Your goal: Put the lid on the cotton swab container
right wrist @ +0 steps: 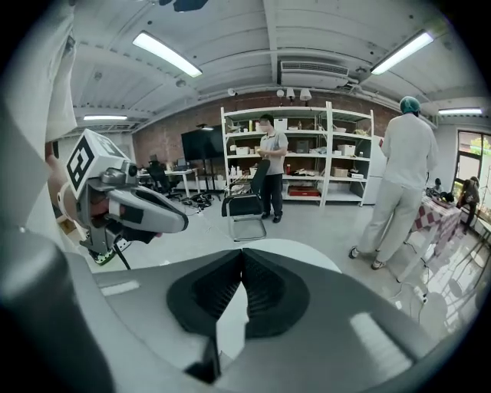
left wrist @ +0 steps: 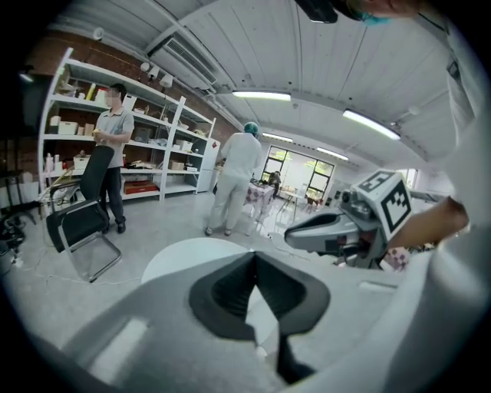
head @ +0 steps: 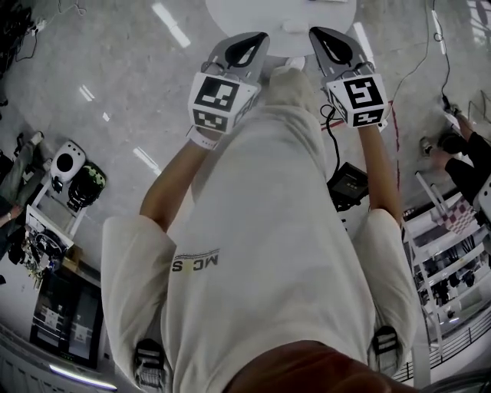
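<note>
Your shirt [head: 261, 230] fills view; left gripper [head: 262, 37] and right gripper [head: 313, 32] both pressed together, empty, raised short of table [head: 253, 15]: 2 idle, no lid in sight.

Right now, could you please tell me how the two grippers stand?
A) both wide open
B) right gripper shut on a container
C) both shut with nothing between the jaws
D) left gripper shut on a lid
C: the left gripper and the right gripper each show jaw tips touching, with nothing between them.
</note>
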